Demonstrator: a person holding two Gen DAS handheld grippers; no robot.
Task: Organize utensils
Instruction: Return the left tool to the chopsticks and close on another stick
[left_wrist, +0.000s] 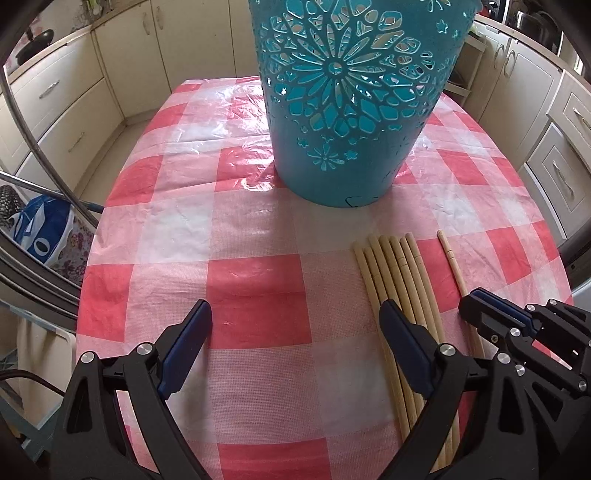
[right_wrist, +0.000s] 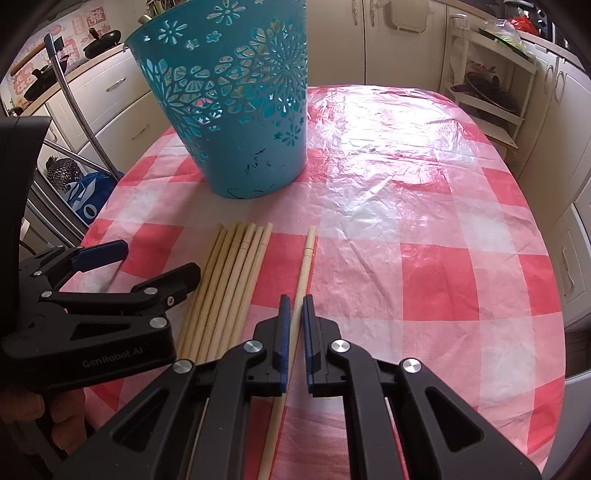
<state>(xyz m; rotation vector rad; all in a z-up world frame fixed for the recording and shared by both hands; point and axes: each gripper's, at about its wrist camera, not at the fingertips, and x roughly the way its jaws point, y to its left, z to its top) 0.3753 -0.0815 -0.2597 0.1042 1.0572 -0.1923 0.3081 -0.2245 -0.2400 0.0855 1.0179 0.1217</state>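
On the red-checked tabletop (right_wrist: 424, 280), seven pale wooden chopsticks (right_wrist: 225, 284) lying near the teal cut-out plastic basket (right_wrist: 236, 110) — none visibly inside. Right tool (right_wrist: 294, 306) clenched on single chopstick (right_wrist: 306, 258); left tool (left_wrist: 295, 317) released.

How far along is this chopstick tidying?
Barely begun. Nothing looks put away yet: whether the teal basket holds anything can't be seen. In hand: the right gripper is shut on the single chopstick. Left: the chopstick bundle lies on the table, beside the open left gripper.
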